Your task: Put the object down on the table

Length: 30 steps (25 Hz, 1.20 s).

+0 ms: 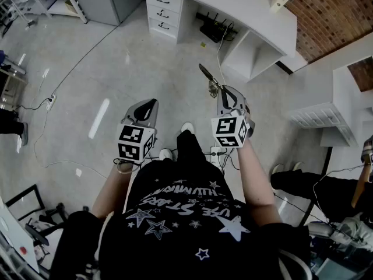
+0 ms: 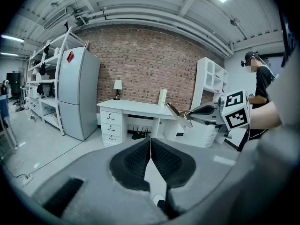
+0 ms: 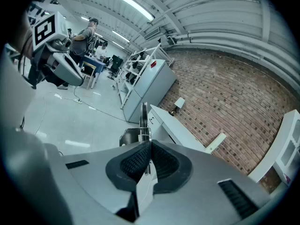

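Fingers [image 3: 133, 162] of right gripper [image 3: 150, 144] tight on a metal spring clip [image 3: 144, 121] — left gripper [image 2: 150, 142] fingers together, empty.

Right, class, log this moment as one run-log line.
left gripper: shut, empty | right gripper: shut on thin metal tool | tool: held in air over floor | desk: ahead, tool not yet down

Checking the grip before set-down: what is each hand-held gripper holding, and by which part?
The right hand-held gripper pinches a thin metal spring tool by its near end; left hand-held gripper holds nothing.
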Available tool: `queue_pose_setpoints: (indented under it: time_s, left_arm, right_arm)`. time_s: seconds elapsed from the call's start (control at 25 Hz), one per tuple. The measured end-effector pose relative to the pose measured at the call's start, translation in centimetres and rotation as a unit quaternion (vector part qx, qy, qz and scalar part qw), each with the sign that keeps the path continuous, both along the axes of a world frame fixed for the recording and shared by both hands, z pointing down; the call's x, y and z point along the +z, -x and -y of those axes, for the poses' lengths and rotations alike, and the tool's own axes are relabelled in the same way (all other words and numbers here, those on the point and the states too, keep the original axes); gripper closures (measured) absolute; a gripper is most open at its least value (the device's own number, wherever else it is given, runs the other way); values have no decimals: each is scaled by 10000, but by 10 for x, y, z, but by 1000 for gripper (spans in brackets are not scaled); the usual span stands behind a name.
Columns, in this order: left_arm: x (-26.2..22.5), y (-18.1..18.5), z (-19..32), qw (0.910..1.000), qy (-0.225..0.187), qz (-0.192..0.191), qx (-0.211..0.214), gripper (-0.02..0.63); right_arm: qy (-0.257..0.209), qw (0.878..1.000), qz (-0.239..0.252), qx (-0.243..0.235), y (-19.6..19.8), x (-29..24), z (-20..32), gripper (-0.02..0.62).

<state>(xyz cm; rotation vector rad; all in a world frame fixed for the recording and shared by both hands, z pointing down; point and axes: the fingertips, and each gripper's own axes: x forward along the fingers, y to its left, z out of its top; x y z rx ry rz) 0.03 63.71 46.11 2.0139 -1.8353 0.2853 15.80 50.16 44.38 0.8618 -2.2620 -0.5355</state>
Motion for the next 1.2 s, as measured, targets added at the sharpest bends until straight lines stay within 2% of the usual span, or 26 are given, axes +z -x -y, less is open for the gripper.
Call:
queue_pose_setpoints:
  time_s: [0.4,0.6,0.84,1.2]
  left_arm:
    - [6,23,-7,10000,72,-57,31,584]
    - [4,47,16,10000,42,4,-39,584]
    - [1,59,77,10000,28,33,-74,584]
    - [12,85,223,9989,309,121,-336,584]
  right_arm:
    - [19,9999,-21,-100,31,1,3,583]
    - [-151,9998,69,-124,46,-7,24,583]
    - [-244,9995,42,-179,57,-3,86,581]
    - [-74,9989,75,-447,92,21,241,581]
